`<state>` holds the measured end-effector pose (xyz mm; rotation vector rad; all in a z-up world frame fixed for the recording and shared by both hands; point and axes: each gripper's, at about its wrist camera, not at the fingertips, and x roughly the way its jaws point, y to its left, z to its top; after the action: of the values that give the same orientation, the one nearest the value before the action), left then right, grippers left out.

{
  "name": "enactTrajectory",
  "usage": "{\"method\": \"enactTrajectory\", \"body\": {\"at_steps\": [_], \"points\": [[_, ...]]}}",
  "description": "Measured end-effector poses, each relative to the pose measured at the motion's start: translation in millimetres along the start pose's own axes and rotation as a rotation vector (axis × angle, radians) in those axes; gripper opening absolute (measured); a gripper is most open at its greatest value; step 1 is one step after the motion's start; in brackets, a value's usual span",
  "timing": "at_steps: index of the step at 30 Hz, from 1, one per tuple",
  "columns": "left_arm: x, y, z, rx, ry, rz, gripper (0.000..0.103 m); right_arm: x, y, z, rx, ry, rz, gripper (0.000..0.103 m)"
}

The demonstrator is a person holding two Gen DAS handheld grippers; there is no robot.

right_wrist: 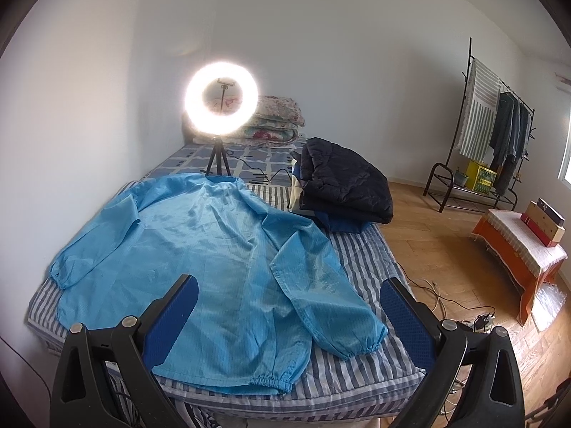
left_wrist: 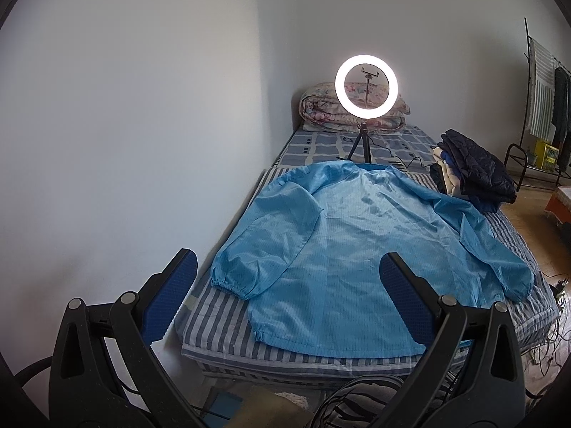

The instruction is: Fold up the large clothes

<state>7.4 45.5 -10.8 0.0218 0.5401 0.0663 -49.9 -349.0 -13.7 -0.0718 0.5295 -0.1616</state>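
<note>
Judging by how it lies, the folding of the blue jacket has not begun. It is spread flat on the striped bed, collar toward the far end by the ring light and hem at the near edge, with no fold in the body. Both sleeves slant down alongside the body, cuffs pointing toward the near end. All the folding steps seem to be left: sleeves in, sides over, then the length doubled.

Going left to right in the left wrist view, the left gripper has its jaws spread wide and holds nothing. The left sleeve and its gathered cuff show between the two blue pads, farther off and lower than the tips, not touching them. The right-hand pad overlaps the hem area in the picture, but whether it touches the cloth cannot be told.

In the right wrist view, the right gripper is likewise wide open and empty. The hem and the right sleeve with its cuff lie between its pads, just beyond the tips.

To the right of the jacket, a stack of dark folded clothes sits at the bed's edge, just beside the right shoulder.
</note>
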Motion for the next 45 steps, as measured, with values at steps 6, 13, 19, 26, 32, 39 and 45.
{"method": "enactTrajectory", "body": {"at_steps": [6,13,19,26,32,39,45], "points": [[7.3,13.2,-9.0,-0.006,0.013,0.012,0.103,0.7,26.6,10.6,-0.042,-0.024,0.012,0.103],[10.3,34.8,-18.4,-0.025,0.018,0.02,0.103,8.2,63.5,19.6,-0.096,-0.033,0.057,0.103],[11.3,44.4,-28.7,-0.027,0.019,0.03,0.103,13.7,93.1,24.1,-0.142,-0.04,0.121,0.103],[13.4,54.2,-57.5,-0.035,0.04,-0.016,0.103,33.3,142.7,28.2,-0.219,-0.044,0.354,0.103],[13.0,69.8,-83.7,-0.107,0.097,-0.036,0.102,57.3,198.4,27.1,-0.288,-0.092,0.55,0.103],[3.3,85.1,-105.2,-0.123,0.13,-0.015,0.102,99.8,296.3,16.8,-0.431,0.08,0.759,0.08],[-1.1,101.3,-112.6,-0.146,0.149,0.025,0.086,124.6,382.7,-8.6,-0.578,0.202,0.882,0.058]]}}
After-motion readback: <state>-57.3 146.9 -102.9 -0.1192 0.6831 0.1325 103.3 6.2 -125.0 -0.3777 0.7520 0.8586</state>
